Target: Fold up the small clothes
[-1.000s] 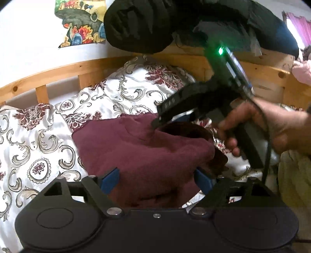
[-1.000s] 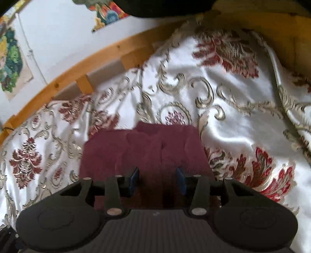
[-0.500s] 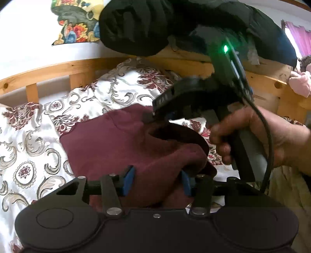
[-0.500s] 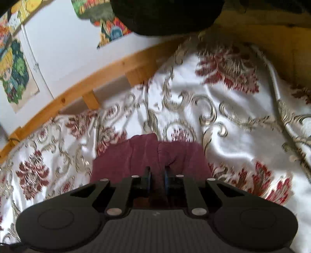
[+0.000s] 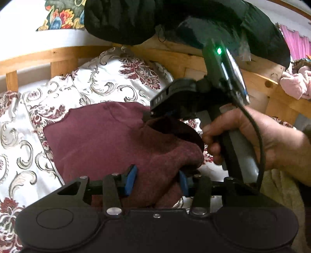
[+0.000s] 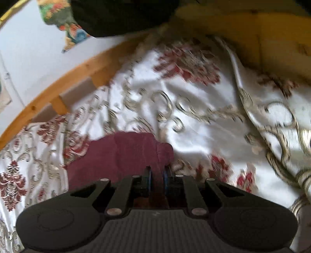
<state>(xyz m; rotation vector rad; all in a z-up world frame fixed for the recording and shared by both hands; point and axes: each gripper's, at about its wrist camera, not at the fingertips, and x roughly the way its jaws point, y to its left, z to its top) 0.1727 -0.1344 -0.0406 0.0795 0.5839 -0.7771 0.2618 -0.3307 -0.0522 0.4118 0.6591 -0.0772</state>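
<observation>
- Left gripper [image 5: 156,180], black w/ blue pads: jaws have just been closing, now clamped on a thick bunched fold of the maroon knit garment [image 5: 101,136]; cloth fills the gap pad to pad and bulges up ahead of the fingers.
- Rest of the maroon garment spreads ahead and to the left of the left gripper, flat on the white satin bedspread w/ gold scrolls and dark-red flowers [image 5: 25,136].
- Right gripper [image 5: 153,114], seen from the left wrist cam: ahead and to the right of the left tool, tips pressed together on the far raised edge of the same garment; cloth arches between the two tools.
- Person's right hand [image 5: 252,140] wraps the grey handle; black cable loops down beside it; small green light on the tool body.
- Right wrist cam (blurred): right gripper [image 6: 157,177] jaws have just been closing, nearly together, thin strip of maroon garment [image 6: 120,153] pinched between the blue pads. Bulk of the cloth lies ahead and left of the tips, on the bedspread [image 6: 204,136].
- Wooden bed frame [image 5: 58,56] beyond the bedding, past both tools; black padded fabric [image 5: 120,21] hangs over it above; colourful floral picture [image 5: 58,17] on the white wall, upper left.
- Pink cloth [image 5: 297,83] far right of the left tool, on the wooden rail.
</observation>
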